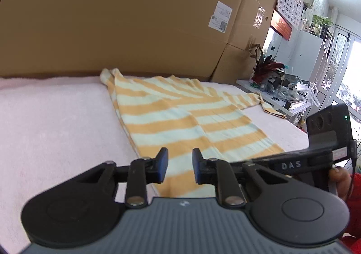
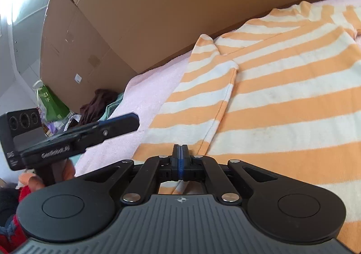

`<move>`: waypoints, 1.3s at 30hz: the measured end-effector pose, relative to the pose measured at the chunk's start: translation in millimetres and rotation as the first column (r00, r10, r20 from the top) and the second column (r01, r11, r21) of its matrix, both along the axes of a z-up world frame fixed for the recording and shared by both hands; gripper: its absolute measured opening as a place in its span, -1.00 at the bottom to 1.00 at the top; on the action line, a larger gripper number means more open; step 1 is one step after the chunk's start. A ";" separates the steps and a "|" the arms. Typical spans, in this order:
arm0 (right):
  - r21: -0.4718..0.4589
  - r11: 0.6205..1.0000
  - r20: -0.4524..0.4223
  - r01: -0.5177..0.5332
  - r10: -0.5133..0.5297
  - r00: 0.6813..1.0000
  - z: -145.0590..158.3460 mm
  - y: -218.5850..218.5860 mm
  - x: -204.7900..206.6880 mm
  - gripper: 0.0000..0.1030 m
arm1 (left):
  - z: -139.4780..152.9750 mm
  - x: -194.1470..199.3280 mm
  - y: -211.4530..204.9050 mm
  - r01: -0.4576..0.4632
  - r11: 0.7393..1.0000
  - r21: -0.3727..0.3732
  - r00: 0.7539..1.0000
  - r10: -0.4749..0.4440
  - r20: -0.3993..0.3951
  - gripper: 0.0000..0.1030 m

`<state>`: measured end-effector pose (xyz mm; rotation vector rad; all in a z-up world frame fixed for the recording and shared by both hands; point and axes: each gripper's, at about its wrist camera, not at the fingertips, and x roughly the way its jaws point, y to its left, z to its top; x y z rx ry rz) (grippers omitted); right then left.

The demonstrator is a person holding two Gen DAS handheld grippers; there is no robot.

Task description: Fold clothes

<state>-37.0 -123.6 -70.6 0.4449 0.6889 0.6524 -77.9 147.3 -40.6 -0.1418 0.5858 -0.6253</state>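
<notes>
An orange-and-white striped sweater [image 1: 171, 116] lies flat on a pink towel-covered surface [image 1: 56, 123], one sleeve folded over its body and the other trailing off to the right. My left gripper [image 1: 180, 167] is open, hovering over the sweater's near hem. In the right wrist view the sweater [image 2: 282, 96] fills the right side. My right gripper [image 2: 180, 157] is shut, low at the sweater's near edge; striped cloth shows under it, but a grip cannot be told. The left gripper [image 2: 121, 124] shows there at the left, over the pink surface [image 2: 146, 96].
Large cardboard boxes [image 1: 126, 17] stand behind the surface. A white side table [image 1: 277, 93] with clutter and a red-leaved plant [image 1: 266, 66] stands at the right. A pile of dark clothes [image 2: 97, 105] and a green bag [image 2: 48, 100] lie beyond the surface's left end.
</notes>
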 end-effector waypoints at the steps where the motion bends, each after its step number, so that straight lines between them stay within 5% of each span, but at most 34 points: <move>1: -0.009 1.000 0.008 -0.003 0.003 1.000 0.6 2.1 0.1 -1.00 | -5.6 -3.9 -1.5 0.000 1.000 -0.007 1.000 0.000 -0.024 -0.84; 12: 0.057 0.998 0.050 0.030 -0.032 0.998 -6.3 -7.2 -18.2 -0.86 | -10.4 -18.3 -1.0 -0.042 0.995 0.089 0.999 0.043 -0.008 -0.84; 17: 0.059 0.996 0.086 0.065 -0.070 0.994 0.2 -8.0 -32.0 -0.73 | 1.9 -34.3 2.4 -0.041 0.997 0.060 0.999 0.039 0.022 -0.85; 20: 0.044 0.999 0.131 0.010 -0.016 0.991 8.0 -2.3 -42.1 -0.76 | -1.9 -40.4 -2.7 -0.016 0.998 0.064 1.000 0.016 0.002 -0.84; 24: 0.023 0.995 0.077 -0.094 0.092 0.993 3.0 6.3 -47.9 -0.76 | -13.0 -45.7 -4.8 -0.016 0.996 0.093 1.000 0.017 -0.012 -0.84; 29: 0.072 0.996 0.047 -0.061 0.058 0.997 -9.7 -8.4 -56.9 -0.97 | -7.2 -49.6 -3.6 -0.017 0.993 0.114 1.000 0.016 0.005 -0.84; 33: 0.096 0.988 0.108 -0.121 0.111 0.988 -8.2 -4.4 -71.6 -0.59 | -7.5 -51.0 -8.4 0.002 0.992 0.125 1.000 -0.003 0.006 -0.64; 39: 0.067 0.979 0.173 -0.192 0.179 0.969 -15.6 -3.0 -86.4 -0.64 | -12.6 -52.1 -8.6 0.008 0.993 0.116 1.000 -0.008 0.000 -0.59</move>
